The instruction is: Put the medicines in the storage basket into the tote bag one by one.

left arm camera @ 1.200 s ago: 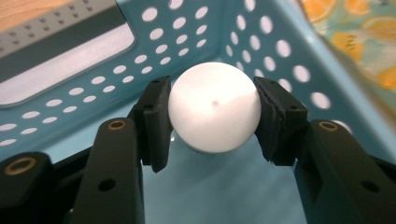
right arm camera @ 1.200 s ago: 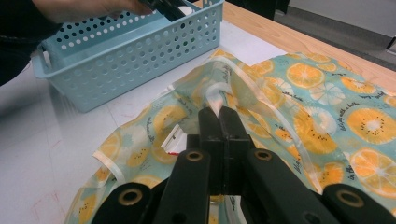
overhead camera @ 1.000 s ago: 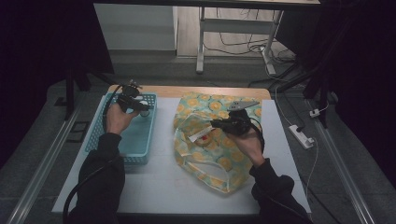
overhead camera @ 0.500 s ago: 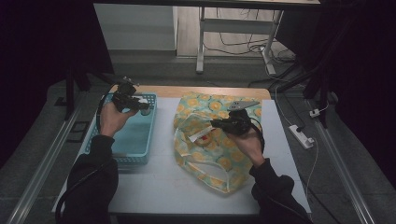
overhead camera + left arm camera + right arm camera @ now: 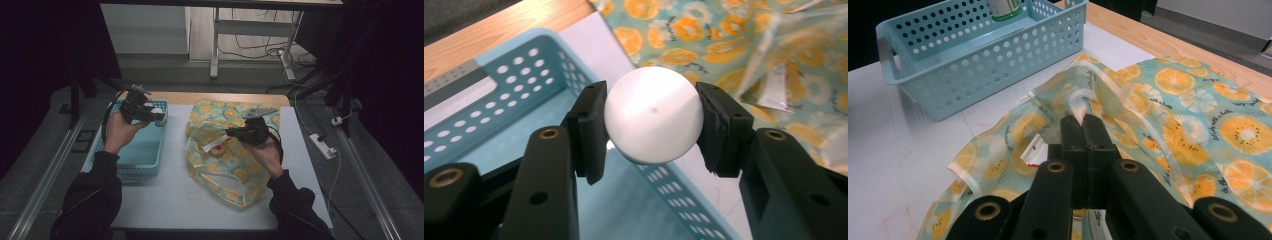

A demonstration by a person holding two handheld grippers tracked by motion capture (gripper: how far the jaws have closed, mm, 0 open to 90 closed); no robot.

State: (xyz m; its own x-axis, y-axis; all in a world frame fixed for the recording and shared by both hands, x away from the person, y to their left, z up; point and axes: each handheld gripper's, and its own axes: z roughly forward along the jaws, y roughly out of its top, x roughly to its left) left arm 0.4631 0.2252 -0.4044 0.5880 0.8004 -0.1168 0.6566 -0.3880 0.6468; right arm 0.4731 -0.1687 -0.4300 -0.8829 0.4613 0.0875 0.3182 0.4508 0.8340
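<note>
The left gripper [image 5: 651,125] clamps a white ball [image 5: 653,115] above the blue basket [image 5: 131,155] (probably bound for the bag), while the right gripper [image 5: 1081,131], closed, pinches the fruit-print bag [image 5: 1168,110] rim to hold it open on the counter [image 5: 165,200].

A smooth white ball [image 5: 653,121] sits pinched above the perforated light-blue basket [image 5: 504,85], while the orange-slice-patterned bag [image 5: 1193,120] lies crumpled on the white surface [image 5: 170,200], its rim fold pinched and lifted.
</note>
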